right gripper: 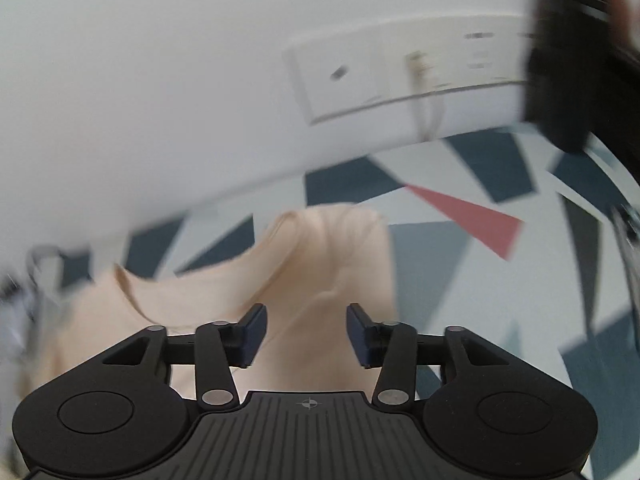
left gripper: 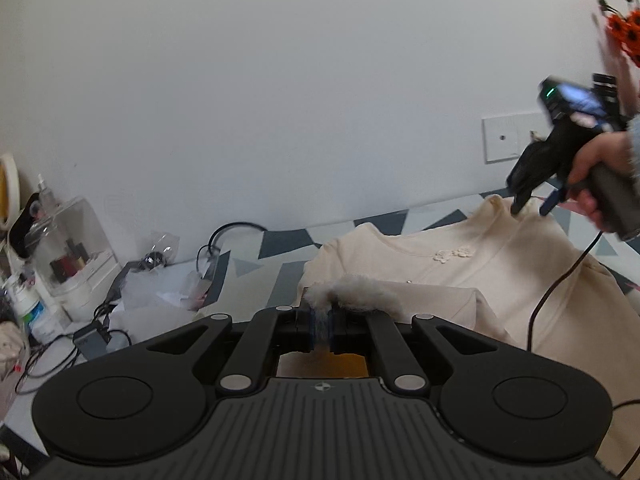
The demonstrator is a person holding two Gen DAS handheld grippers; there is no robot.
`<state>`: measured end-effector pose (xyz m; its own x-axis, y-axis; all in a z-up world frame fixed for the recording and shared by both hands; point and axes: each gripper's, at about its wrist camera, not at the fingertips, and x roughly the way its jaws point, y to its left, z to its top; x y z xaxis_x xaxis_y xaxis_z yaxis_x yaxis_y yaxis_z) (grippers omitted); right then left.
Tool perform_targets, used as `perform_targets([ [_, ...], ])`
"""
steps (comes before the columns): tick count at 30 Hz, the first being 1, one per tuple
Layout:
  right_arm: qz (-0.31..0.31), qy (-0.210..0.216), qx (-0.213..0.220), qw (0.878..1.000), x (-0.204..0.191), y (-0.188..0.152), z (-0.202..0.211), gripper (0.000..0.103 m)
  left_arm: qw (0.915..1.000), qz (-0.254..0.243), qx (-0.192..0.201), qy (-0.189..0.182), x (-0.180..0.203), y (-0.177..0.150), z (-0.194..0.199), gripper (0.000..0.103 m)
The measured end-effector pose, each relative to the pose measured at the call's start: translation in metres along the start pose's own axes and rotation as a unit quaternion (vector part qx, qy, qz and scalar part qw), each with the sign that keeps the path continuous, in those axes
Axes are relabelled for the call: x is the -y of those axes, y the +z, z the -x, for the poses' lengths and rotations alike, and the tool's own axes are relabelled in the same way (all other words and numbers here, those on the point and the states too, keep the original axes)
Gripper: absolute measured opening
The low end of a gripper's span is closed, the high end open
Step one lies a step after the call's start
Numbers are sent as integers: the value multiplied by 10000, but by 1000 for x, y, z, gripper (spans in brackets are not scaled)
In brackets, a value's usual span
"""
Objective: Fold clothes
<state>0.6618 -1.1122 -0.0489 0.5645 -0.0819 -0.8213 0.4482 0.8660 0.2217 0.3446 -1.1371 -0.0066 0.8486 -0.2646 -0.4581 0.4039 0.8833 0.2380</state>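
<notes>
A cream garment (left gripper: pixel 472 280) with a small lace flower trim lies spread on a patterned cloth. My left gripper (left gripper: pixel 321 330) is shut on its fluffy sleeve cuff (left gripper: pixel 352 294), lifted a little above the garment. In the left wrist view my right gripper (left gripper: pixel 534 204), held by a hand, hovers open just over the garment's collar at the far right. In the right wrist view, which is motion-blurred, the right gripper (right gripper: pixel 306 334) stands open above the cream garment (right gripper: pixel 320 264) with nothing between its fingers.
The tabletop cloth (right gripper: pixel 460 264) has grey, dark blue and pink triangles. A wall socket plate (left gripper: pixel 506 138) sits on the white wall. At the left stand clear organisers, bottles (left gripper: pixel 32 312), plastic bags and black cables (left gripper: pixel 100 320). A cable (left gripper: pixel 560 284) trails across the garment.
</notes>
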Motion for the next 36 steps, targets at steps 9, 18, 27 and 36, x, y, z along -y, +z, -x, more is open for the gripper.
perform_targets([
  [9,360,-780,-765,9934,-14,12,-56,5,9995,248,-21,182,-4,8,-5,6],
  [18,-1787,288,312,9830,94,21,-6,2,9984,-349,436,-33,6,55,-44,6],
  [27,-2350,510,745,9678,134,18,2,2,9883,-1466,-90,-416,30,92,-184,6],
  [36,-2358,428,943,9663,149,10,-6,39,9868,-907,-1276,-414,0,85,-212,66],
])
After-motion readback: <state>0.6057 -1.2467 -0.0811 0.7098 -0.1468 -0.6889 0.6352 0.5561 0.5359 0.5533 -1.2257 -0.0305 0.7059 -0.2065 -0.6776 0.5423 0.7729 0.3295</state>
